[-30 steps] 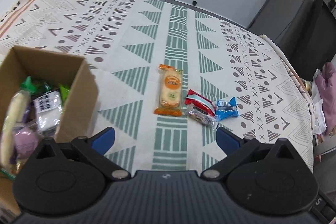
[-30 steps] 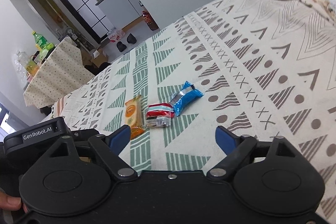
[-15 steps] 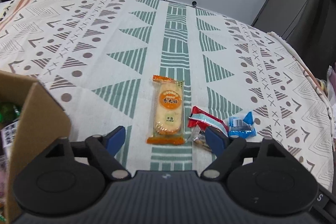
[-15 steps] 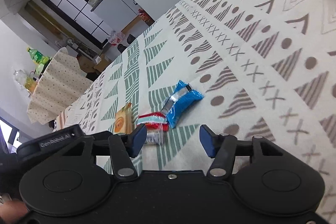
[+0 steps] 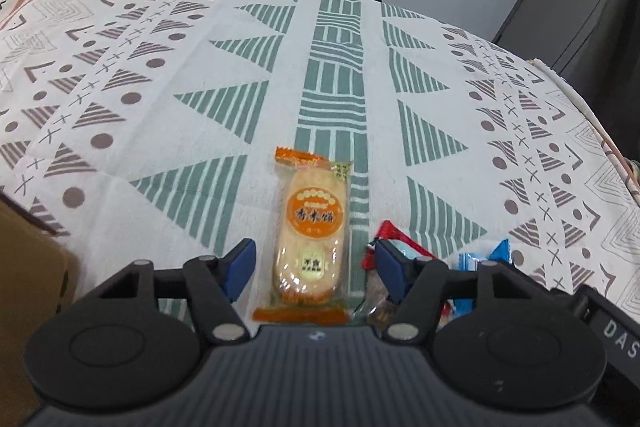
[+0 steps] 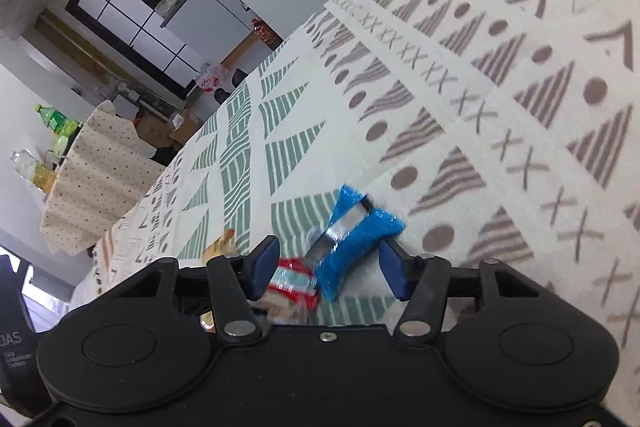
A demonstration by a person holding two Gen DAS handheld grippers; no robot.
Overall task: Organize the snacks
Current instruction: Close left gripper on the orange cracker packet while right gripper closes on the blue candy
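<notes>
An orange rice-cracker packet (image 5: pixel 310 233) lies on the patterned tablecloth, between the open blue fingers of my left gripper (image 5: pixel 314 269). A red snack packet (image 5: pixel 394 237) and a blue one (image 5: pixel 486 257) lie just right of it. In the right wrist view my right gripper (image 6: pixel 330 267) is open with its fingers either side of the blue packet (image 6: pixel 354 239); the red packet (image 6: pixel 294 281) lies by its left finger. The orange packet's corner (image 6: pixel 218 247) shows beyond. Neither gripper touches a packet that I can see.
A cardboard box (image 5: pixel 28 267) stands at the left edge of the left wrist view. The cloth-covered table (image 5: pixel 200 67) drops off at the right. A second table with bottles (image 6: pixel 56 123) stands beyond in the right wrist view.
Both grippers have moved forward and down to the snacks and narrowed. The orange packet now sits between the left fingers, the blue packet between the right fingers. The box has slid out left.
</notes>
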